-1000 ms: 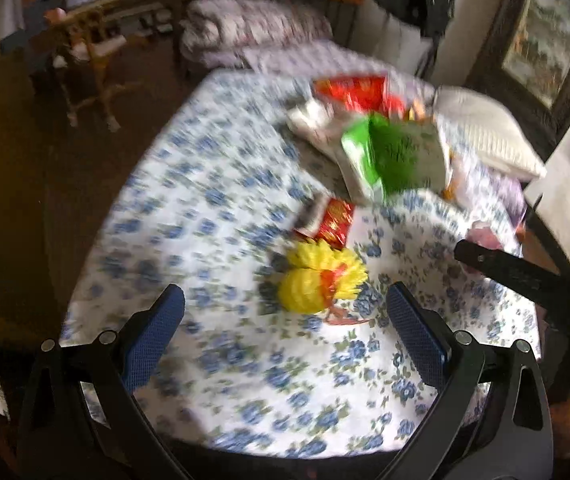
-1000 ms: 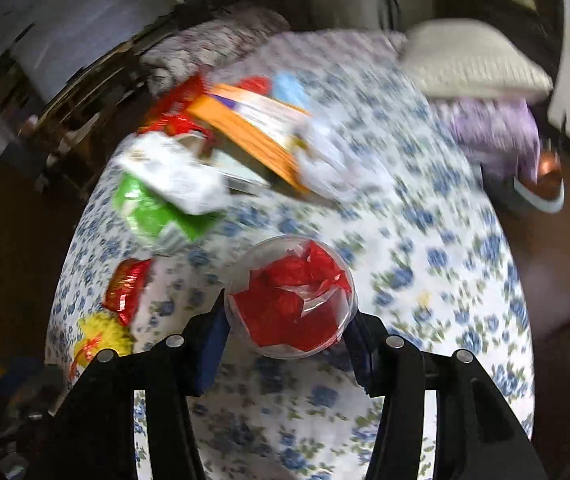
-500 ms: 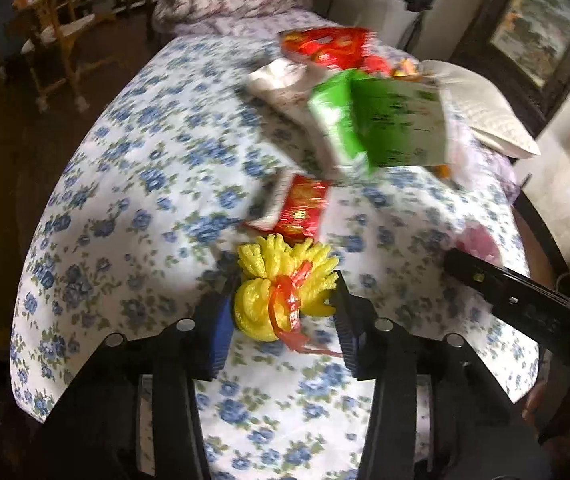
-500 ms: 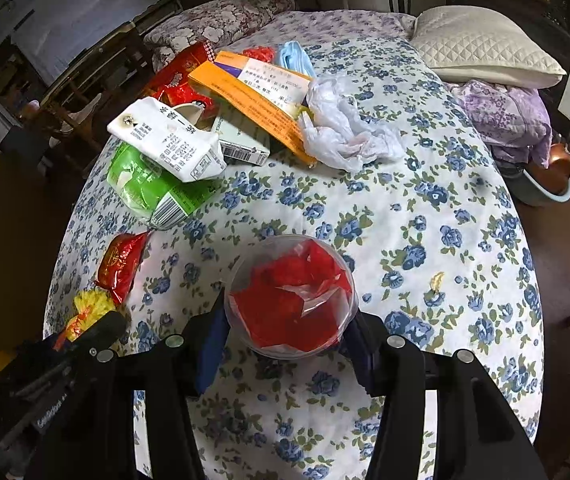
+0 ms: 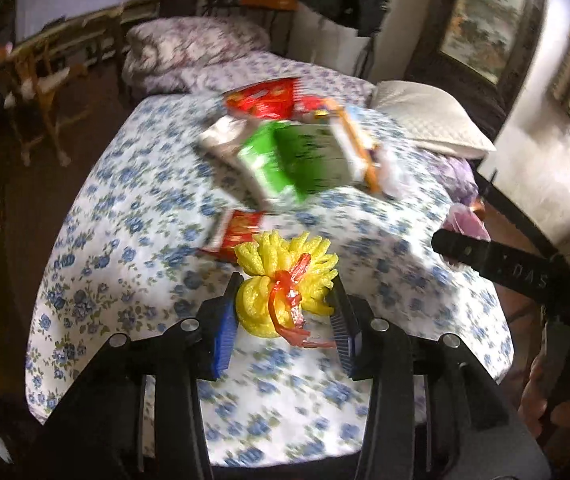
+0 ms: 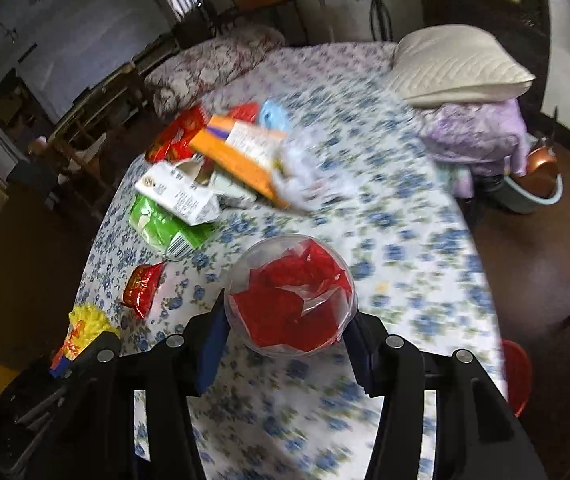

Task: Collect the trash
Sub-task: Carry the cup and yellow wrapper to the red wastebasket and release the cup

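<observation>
My left gripper (image 5: 285, 300) is shut on a yellow foam net with a red ribbon (image 5: 283, 280) and holds it above the flowered tablecloth (image 5: 133, 216). My right gripper (image 6: 289, 320) is shut on a clear plastic container with red wrappers inside (image 6: 291, 294), held above the cloth. The yellow foam net also shows at the lower left of the right wrist view (image 6: 83, 328). A small red snack packet (image 5: 237, 232) lies on the cloth just beyond the foam net; it also shows in the right wrist view (image 6: 143, 288).
A heap of trash lies mid-table: a green bag (image 6: 165, 224), a white carton (image 6: 179, 196), an orange box (image 6: 241, 160), a red bag (image 6: 177, 136), a crumpled clear bag (image 6: 309, 176). A cream pillow (image 6: 461, 68) is at the far right. A red bin (image 6: 517, 372) stands on the floor.
My left gripper closed on the yellow foam net and lifted it off the cloth. My right gripper kept hold of the container and rose a little; both views shifted.
</observation>
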A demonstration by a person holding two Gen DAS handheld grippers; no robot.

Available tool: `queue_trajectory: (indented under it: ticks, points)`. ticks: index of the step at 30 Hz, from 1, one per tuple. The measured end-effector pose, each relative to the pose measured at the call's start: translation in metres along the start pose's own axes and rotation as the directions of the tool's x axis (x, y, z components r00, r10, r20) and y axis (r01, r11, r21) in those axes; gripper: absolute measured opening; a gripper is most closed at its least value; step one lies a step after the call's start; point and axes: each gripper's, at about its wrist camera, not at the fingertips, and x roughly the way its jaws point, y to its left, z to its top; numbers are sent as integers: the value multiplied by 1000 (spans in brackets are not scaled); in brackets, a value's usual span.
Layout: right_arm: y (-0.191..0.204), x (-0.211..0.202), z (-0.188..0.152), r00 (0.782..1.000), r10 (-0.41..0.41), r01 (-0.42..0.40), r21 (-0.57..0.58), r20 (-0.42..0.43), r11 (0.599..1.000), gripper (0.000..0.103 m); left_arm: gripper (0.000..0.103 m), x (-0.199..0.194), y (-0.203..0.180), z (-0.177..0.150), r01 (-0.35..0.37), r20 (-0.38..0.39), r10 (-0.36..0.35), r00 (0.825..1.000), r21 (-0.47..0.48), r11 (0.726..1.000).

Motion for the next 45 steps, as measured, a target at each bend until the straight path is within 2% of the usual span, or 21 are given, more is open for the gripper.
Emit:
queue_trajectory:
  ticks: [6, 11, 17, 23, 29, 35, 38, 41, 45]
  points:
    - [-41, -51, -17, 998, -46, 45, 19, 41, 999, 52, 42, -33, -70, 3, 132, 15, -134, 991, 96, 987]
    - [-93, -104, -39, 986, -146, 144, 32, 84, 989, 52, 42, -46, -138, 9, 224, -4, -227, 974, 175, 959]
    - [-169, -157, -74, 958, -278, 269, 104, 76, 957, 52, 42, -30, -229, -1, 300, -63, -293, 954, 234, 925]
    - [-219, -176, -99, 928, -363, 344, 178, 82, 922, 53, 42, 2, -301, -26, 345, -155, -313, 937, 266, 900]
    - [-263, -159, -111, 933, -358, 339, 245, 36, 908, 53, 42, 36, -345, -53, 361, -233, -299, 925, 295, 885]
    - [-291, -126, -126, 942, -333, 329, 280, -37, 902, 53, 42, 74, -359, -69, 340, -290, -251, 923, 316, 886]
    - [-308, -91, -139, 955, -281, 296, 306, -94, 905, 53, 42, 95, -360, -75, 325, -316, -225, 922, 314, 892]
    - [-318, -60, -152, 960, -248, 278, 317, -133, 907, 53, 42, 111, -362, -78, 297, -313, -193, 930, 330, 896]
    - [-331, -15, -172, 953, -225, 282, 321, -203, 904, 52, 42, 124, -362, -82, 275, -320, -163, 933, 346, 897]
